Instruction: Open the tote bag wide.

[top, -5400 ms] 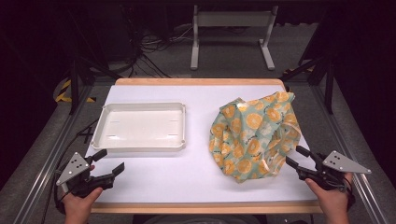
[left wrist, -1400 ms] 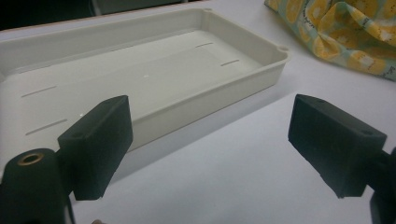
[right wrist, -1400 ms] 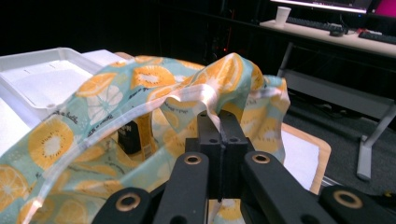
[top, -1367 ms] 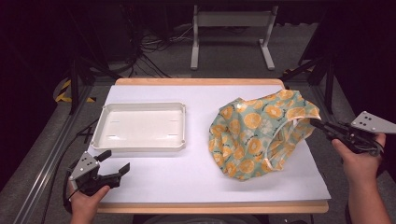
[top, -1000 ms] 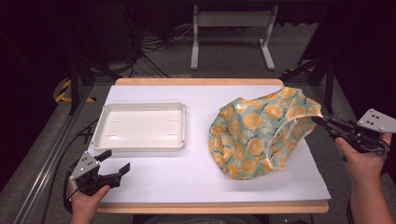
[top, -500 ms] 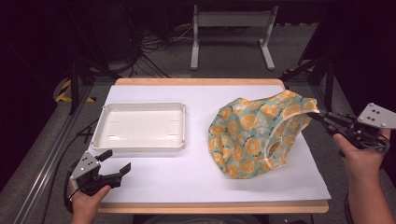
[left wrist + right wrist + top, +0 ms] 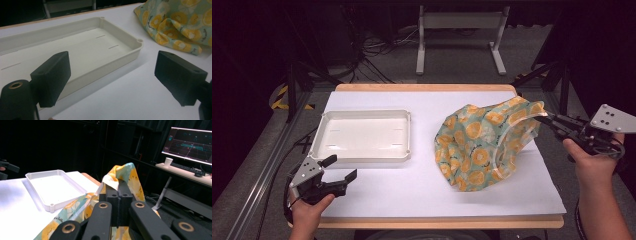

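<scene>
cloth corner pinched and lifted at table's right edge

right gripper clamped on a corner of the orange-print cloth, that corner raised, the rest heaped on the white table right of the white tray. left gripper open wide, holding nothing, near the tray's front edge

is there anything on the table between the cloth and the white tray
Nothing visible. The right gripper is shut on the cloth at its far right edge, and only bare white table lies between it and the empty tray.
</scene>
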Action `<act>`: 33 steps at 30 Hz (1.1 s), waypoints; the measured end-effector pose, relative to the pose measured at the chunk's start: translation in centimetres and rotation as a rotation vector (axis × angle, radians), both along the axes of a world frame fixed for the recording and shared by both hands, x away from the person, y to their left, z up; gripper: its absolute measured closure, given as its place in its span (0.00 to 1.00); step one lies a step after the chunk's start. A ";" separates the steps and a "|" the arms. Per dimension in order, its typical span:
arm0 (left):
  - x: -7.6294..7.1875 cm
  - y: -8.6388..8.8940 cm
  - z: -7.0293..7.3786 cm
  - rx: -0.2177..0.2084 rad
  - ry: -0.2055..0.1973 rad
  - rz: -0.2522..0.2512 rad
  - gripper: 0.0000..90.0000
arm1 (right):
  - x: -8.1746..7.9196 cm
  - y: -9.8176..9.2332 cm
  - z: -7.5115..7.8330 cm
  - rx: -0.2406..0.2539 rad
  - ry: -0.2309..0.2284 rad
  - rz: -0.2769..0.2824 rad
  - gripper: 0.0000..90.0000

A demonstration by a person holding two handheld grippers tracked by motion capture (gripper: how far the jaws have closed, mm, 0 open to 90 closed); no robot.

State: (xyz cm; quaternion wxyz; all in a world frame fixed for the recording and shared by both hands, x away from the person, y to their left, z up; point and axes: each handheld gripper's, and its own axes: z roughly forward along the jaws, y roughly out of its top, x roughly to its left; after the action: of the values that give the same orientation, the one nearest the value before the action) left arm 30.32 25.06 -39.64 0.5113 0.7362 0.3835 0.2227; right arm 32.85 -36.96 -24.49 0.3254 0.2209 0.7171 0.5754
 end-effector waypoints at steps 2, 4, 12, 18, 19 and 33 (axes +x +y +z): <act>0.1 -0.3 0.6 0.006 -0.005 -0.006 0.16 | 0.2 0.3 0.3 0.002 -0.005 0.010 1.00; 0.2 -0.6 1.0 -0.013 -0.001 -0.010 0.16 | 0.3 0.6 0.4 0.011 -0.006 0.020 1.00; 1.0 -2.1 2.4 -0.028 -0.024 -0.033 0.16 | 1.1 2.4 0.9 0.029 -0.017 0.073 1.00; 1.4 -2.8 3.1 0.000 -0.052 -0.037 0.16 | 1.7 3.5 1.0 0.029 -0.022 0.105 1.00; 1.5 -2.9 3.2 -0.002 -0.051 -0.035 0.16 | 1.7 3.5 1.0 0.029 -0.022 0.105 1.00; 3.8 -3.5 4.5 -0.066 -0.033 -0.030 0.16 | 3.1 6.0 1.5 0.047 -0.021 0.155 1.00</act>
State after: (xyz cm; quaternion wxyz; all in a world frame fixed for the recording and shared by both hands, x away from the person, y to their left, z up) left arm 34.14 21.57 -35.11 0.5449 0.7208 0.3709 0.2144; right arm 35.99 -30.99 -23.02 0.2823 0.1664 0.7148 0.6178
